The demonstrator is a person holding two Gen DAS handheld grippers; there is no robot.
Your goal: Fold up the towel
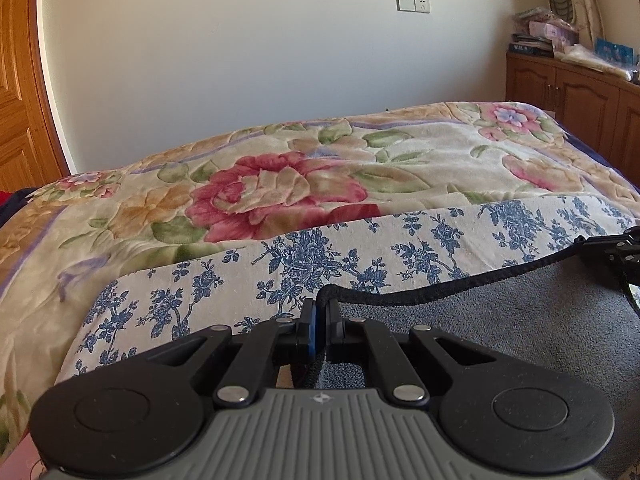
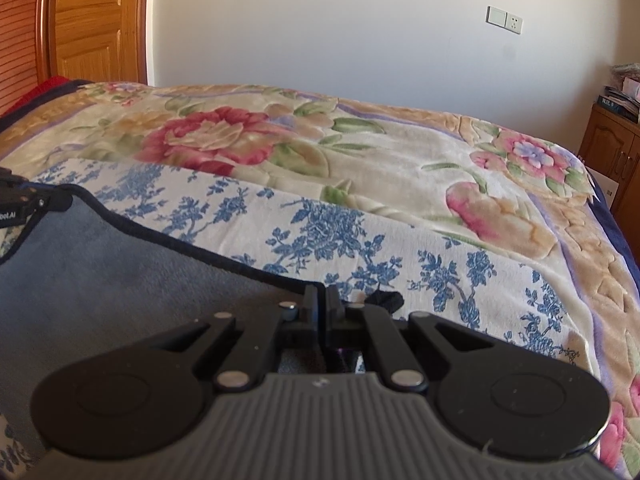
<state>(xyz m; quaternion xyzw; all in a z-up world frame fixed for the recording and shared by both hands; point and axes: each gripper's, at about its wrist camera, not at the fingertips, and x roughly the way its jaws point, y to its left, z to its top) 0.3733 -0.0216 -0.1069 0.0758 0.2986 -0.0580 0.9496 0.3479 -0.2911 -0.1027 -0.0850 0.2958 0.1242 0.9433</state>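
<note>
The left tool (image 1: pixel 320 308) and the right tool (image 2: pixel 321 296) are each clamped on a corner of the grey towel (image 1: pixel 500 320), which stretches between them above the blue-flowered cloth (image 1: pixel 360 252) on the bed (image 1: pixel 280 184).

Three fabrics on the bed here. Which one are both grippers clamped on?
The plain grey towel with dark piping; left gripper and right gripper pinch its edge. The others are floral.
</note>
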